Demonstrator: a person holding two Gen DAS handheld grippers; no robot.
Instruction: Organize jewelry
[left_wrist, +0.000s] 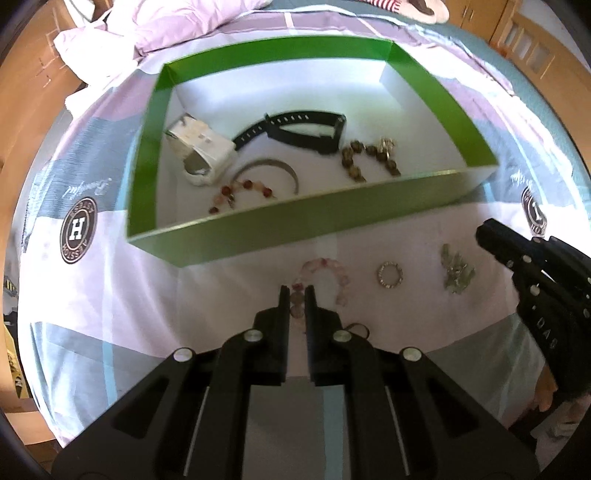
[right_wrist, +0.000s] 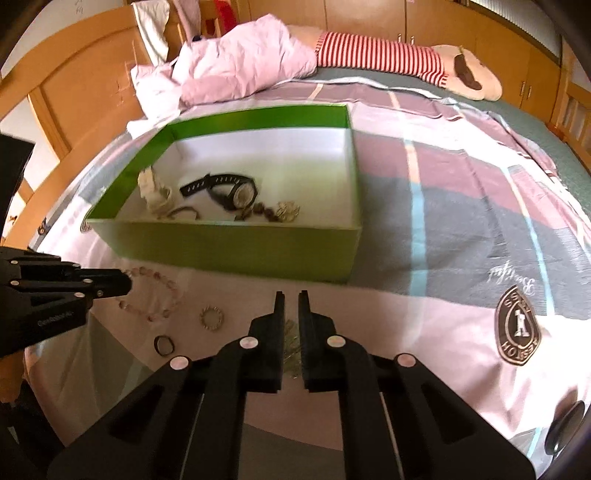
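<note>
A green box with a white floor sits on the bed and holds a white watch, a black watch, a grey bangle, a red bead bracelet and a brown bead bracelet. In front of it lie a pink bead bracelet, a silver ring and a green trinket. My left gripper is nearly shut around the bracelet's near end. My right gripper is nearly shut above the green trinket, holding nothing.
The patterned bedsheet covers the bed. A small black ring lies near the bed's front edge. A crumpled pink duvet and a striped plush toy lie behind the box. Wooden bed rails run along both sides.
</note>
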